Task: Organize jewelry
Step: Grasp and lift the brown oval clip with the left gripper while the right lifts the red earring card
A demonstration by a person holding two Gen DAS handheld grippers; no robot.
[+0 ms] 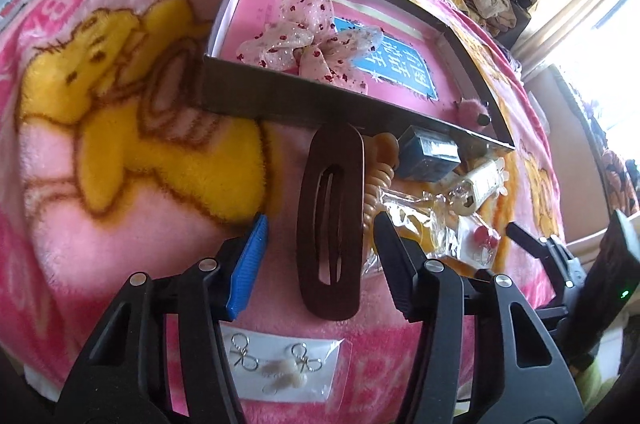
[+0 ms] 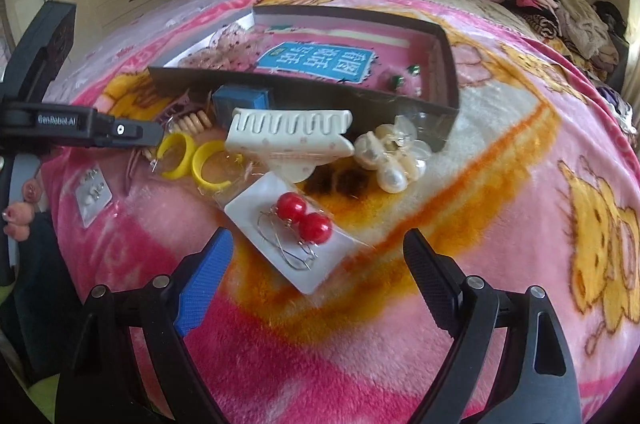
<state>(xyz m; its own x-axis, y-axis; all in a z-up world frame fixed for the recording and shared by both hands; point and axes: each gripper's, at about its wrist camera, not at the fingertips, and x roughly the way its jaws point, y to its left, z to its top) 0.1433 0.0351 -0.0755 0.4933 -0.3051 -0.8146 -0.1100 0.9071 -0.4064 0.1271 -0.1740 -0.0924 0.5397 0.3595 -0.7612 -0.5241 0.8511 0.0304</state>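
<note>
Left wrist view is looking down on a pink cartoon blanket [image 1: 132, 232], where the left gripper [image 1: 320, 236] is hovering with its fingers spread wide apart on either side of a long brown hair clip [image 1: 331, 224]. The clip is lying flat on the blanket between the fingers, and whether either finger is touching it cannot be told. Beyond the clip's far end a shallow grey box [image 1: 280, 102] is sitting, with a sheer pink bow [image 1: 308, 36] lying inside it. A small bag of silver earrings [image 1: 276, 368] is resting on the blanket at the near edge, beneath the gripper. To the right of the clip a small blue box [image 1: 430, 156] is lying against the grey box's near wall.

In the right wrist view the right gripper [image 2: 318, 256] is hanging open and holding nothing, its fingers standing apart around the near end of a white card with red ball earrings [image 2: 304, 218]. Farther off, a white claw clip [image 2: 288, 136], a pearl flower clip [image 2: 390, 154] and two yellow hoop earrings [image 2: 196, 160] are lying near the box's front wall.
</note>
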